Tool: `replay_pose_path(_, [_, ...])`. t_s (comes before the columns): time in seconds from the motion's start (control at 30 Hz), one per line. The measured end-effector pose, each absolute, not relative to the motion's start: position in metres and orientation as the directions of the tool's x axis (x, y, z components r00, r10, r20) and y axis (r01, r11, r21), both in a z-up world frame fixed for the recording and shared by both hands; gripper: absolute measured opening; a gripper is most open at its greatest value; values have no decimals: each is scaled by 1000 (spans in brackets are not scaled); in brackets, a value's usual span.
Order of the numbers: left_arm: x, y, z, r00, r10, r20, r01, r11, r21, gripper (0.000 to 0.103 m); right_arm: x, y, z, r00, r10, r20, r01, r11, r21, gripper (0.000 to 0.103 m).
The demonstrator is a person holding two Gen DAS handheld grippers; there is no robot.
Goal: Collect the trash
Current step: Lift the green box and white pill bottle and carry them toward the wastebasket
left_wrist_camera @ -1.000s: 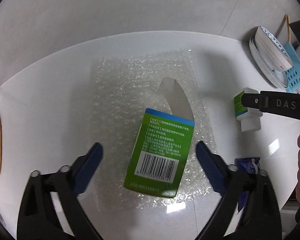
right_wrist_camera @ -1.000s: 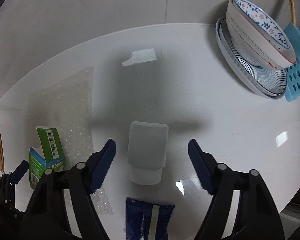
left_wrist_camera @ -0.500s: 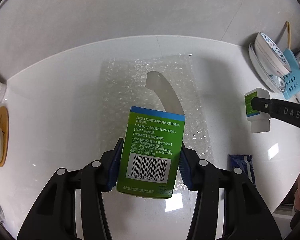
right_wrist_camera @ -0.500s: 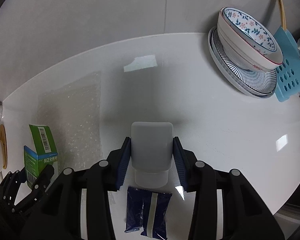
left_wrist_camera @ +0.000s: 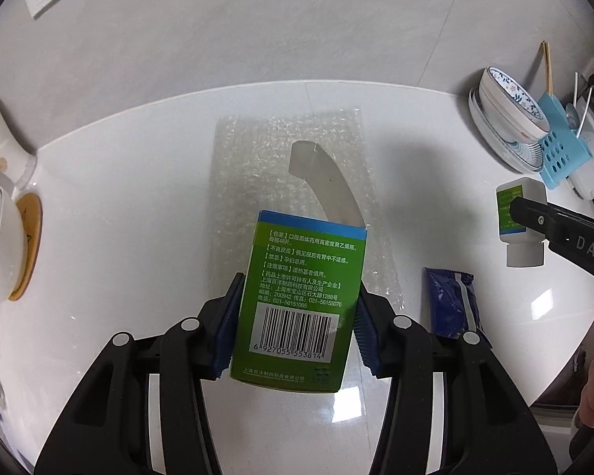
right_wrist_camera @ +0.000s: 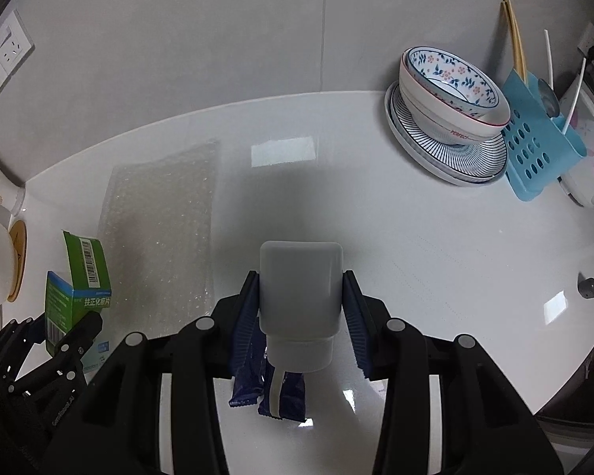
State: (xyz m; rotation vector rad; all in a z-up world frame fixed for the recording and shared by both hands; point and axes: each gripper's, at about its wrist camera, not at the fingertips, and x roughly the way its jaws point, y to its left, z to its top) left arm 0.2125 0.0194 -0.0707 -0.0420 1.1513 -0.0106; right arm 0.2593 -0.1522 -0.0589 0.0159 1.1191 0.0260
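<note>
Both pieces of trash in hand are clear of the white surface (left_wrist_camera: 118, 198): the left claw (left_wrist_camera: 297, 326) is clamped on the green carton (left_wrist_camera: 301, 304) and the right claw (right_wrist_camera: 301, 308) on the white bottle (right_wrist_camera: 300, 289), while the blue wrapper (left_wrist_camera: 451, 301) and the bubble wrap (left_wrist_camera: 289, 182) lie uncollected, and no bin is in view. The carton shows Chinese text and barcode 6 927055 553814; a bowl (right_wrist_camera: 451, 87) reads "PERFECT".

My left gripper (left_wrist_camera: 297, 330) points steeply down, jaws clamped on a green medicine box (left_wrist_camera: 297, 301); my right gripper (right_wrist_camera: 301, 318) likewise pinches a white bottle (right_wrist_camera: 300, 297).
</note>
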Motion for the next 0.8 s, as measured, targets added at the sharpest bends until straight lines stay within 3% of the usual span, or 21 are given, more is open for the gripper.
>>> replay_pose_path(0.8, [114, 4, -53, 436, -37, -899, -42, 997, -62, 49, 147, -182, -41, 504, 85, -859, -83, 995, 50, 40])
